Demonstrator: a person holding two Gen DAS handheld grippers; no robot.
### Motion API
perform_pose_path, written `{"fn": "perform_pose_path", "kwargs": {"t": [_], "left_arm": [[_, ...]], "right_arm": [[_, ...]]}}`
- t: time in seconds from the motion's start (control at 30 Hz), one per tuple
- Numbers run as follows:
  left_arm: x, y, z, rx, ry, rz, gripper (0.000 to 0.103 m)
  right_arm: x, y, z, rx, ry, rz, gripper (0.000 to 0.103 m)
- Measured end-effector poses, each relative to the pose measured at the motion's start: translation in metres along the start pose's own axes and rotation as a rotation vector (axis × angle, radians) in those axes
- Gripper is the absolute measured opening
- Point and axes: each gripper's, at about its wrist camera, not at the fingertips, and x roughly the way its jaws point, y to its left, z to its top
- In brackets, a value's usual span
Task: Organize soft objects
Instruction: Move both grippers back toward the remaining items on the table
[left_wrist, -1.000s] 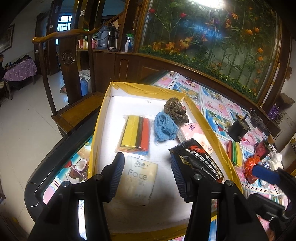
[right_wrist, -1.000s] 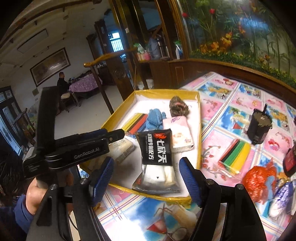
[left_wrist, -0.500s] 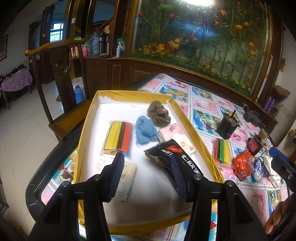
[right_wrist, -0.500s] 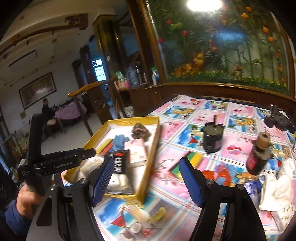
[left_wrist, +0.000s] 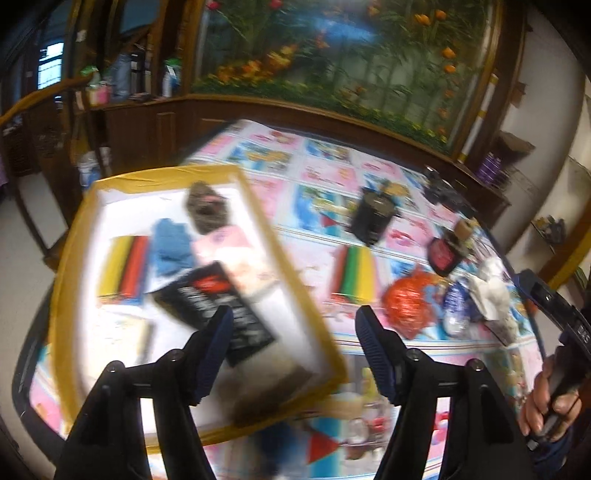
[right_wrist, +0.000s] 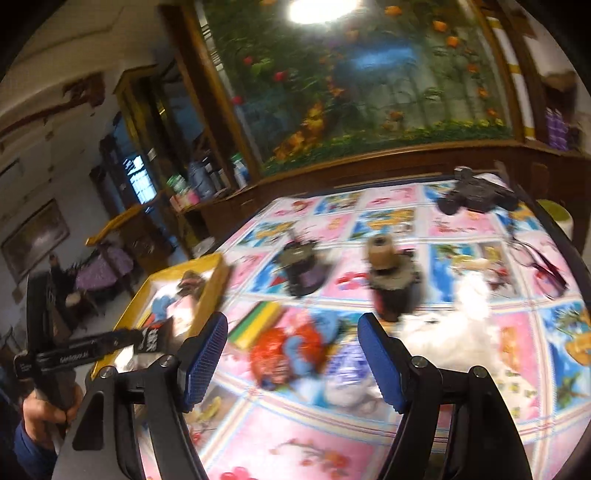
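Hanging open above the table with nothing between its pads, the left gripper (left_wrist: 293, 349) has jaws that have just been opening; it looks across the near corner of the tray (left_wrist: 258, 199), so it is probably done with the black pouch (left_wrist: 218, 306) lying inside. That yellow-rimmed tray also holds a strip pack (left_wrist: 123, 267), a blue cloth (left_wrist: 171, 245), a brown knit ball (left_wrist: 207, 208) and a pink packet (left_wrist: 231, 251), gathered there as the sorted soft things.

The right gripper (right_wrist: 291, 356) stands wide and empty too, aimed at the loose pile on the tablecloth (right_wrist: 461, 225): an orange bag (right_wrist: 280, 350), a second strip pack (right_wrist: 258, 323) and a white fluffy heap (right_wrist: 454, 325). These seem to be the next candidates. The 2 dark jars (right_wrist: 303, 269) are hard, so likely stay out. Blur makes finer detail unreadable.
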Motion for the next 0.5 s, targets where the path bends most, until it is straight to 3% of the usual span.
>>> {"fn": "perform_pose_path", "kwargs": {"t": [0.07,0.2,0.33,0.5], "left_arm": [[0.015,-0.02,0.009,0.05,0.038,-0.026,0.079],[0.056,-0.058,0.026,0.121,0.127,-0.009,0.079],[0.102,-0.064,0.036,0.099,0.214,0.042,0.079],[0.133,-0.061,0.04,0.07,0.28,0.098,0.079]], "right_arm": [[-0.013,-0.022,0.002,0.061,-0.035,-0.035,0.077],[-0.03,-0.056,0.003,0.17,-0.086,-0.05,0.077],[-0.037,-0.07,0.005,0.218,-0.11,-0.04,0.077],[-0.048,-0.075,0.007,0.23,-0.136,-0.044,0.077]]}}
